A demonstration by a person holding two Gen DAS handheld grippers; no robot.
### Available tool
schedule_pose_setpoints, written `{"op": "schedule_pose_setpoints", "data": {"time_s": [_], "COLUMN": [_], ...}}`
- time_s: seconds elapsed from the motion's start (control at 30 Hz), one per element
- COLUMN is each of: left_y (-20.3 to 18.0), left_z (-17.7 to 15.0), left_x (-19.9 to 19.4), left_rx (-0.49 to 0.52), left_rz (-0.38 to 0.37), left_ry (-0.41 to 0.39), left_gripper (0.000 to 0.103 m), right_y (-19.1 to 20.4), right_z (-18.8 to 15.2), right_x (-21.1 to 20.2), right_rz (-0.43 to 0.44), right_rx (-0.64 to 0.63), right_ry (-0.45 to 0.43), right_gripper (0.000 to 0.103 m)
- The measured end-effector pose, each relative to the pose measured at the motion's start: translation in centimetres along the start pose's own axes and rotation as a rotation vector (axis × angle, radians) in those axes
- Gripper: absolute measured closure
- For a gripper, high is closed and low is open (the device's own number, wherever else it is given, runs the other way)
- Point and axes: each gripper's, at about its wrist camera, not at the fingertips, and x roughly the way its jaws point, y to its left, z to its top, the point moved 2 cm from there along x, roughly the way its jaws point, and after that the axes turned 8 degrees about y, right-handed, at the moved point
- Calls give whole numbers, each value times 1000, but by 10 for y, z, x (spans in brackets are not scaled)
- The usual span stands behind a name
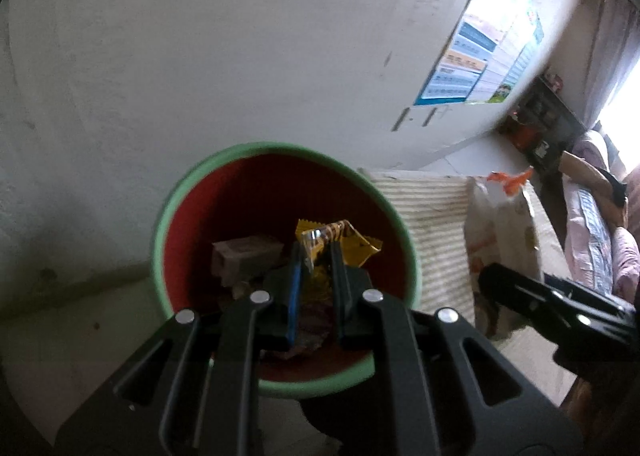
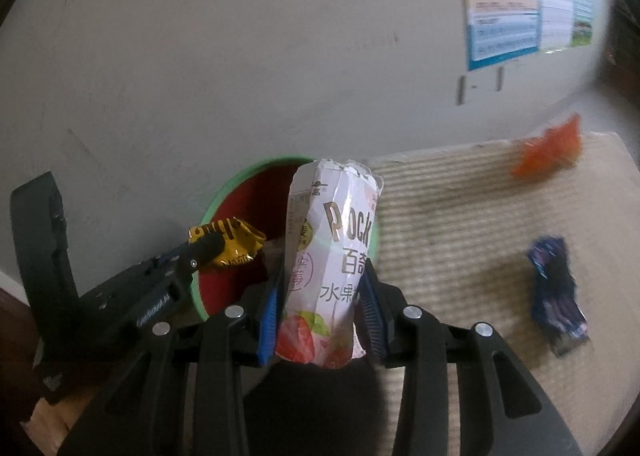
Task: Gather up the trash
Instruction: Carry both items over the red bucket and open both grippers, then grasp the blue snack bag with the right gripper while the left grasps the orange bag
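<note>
Deposit step in hand. Round red bin with green rim (image 1: 168, 192) stands against the wall beside the striped woven tabletop (image 2: 460, 196). My right tongs (image 2: 320, 296) pinch a crumpled white strawberry snack packet (image 2: 332, 256) near the rim. My left tongs (image 1: 316, 256) pinch a yellow foil wrapper (image 1: 340, 244) over the bin's mouth. Judgement: release next.

looks like a lived-in home to us, not a lab: scuffed whitewashed wall (image 1: 200, 56) with a printed poster (image 1: 476, 60) taped on, woven straw mat (image 2: 460, 216) underfoot, bedding or a quilt (image 1: 600, 240) piled at the right edge, cluttered dark shelf (image 1: 540, 116) in the corner, daylight from a window (image 1: 624, 96).
</note>
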Motion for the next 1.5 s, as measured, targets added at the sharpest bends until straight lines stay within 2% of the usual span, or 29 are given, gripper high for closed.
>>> {"op": "schedule_pose_setpoints", "data": {"time_s": [0.1,0.13,0.23,0.37,0.47,0.63,0.67,0.73,0.83,0.9,0.93,0.97,1.0,1.03,1.07,1.23,1.37,1.43,1.5], "left_y": [11,15,25,30,29,22,18,8,-11,-27,-34,-44,-51,-61,-71,-153,-233,-259,-284], "left_z": [4,5,5,3,4,4,4,5,6,7,8,9,10,11,13,24,32,37,44], "left_x": [0,1,4,7,8,11,13,17,19,20,20,22,23,26,28,53,87,103,122], "left_rx": [-19,-29,-62,-77,-82,-69,-64,-50,-7,34,51,72,87,107,126,291,520,571,601], "left_rz": [23,29,42,51,49,49,45,38,25,15,10,1,-6,-16,-27,-119,-119,-118,-117], "left_ry": [-11,-12,-10,-7,-7,-12,-9,-3,3,-1,-2,0,2,4,5,12,-23,-28,-18], "left_gripper": [89,85,56,47,46,43,43,43,43,43,42,42,42,42,42,42,41,41,42], "right_y": [9,11,12,-10,-53,-154,-168,-202,-230,-237,-239,-238,-238,-236,-233,-223,-215,-210,-207], "right_z": [10,11,15,14,5,-24,-29,-39,-49,-52,-53,-54,-53,-54,-58,-95,-133,-152,-156], "right_x": [15,18,23,11,-2,-7,-7,-2,12,20,24,23,23,21,18,-22,-44,-48,-46], "right_rz": [32,43,58,47,-34,-315,-344,-369,-357,-334,-327,-337,-339,-325,-290,-187,-157,-170,-180], "right_rx": [-19,-23,-28,0,48,147,168,232,287,305,307,296,287,282,290,336,388,395,388], "right_ry": [28,34,30,-15,-36,42,55,102,155,179,181,166,161,155,152,54,12,8,9], "right_gripper": [65,64,52,42,36,35,35,35,35,37,41,57,65,85,91,92,91,91,91]}}
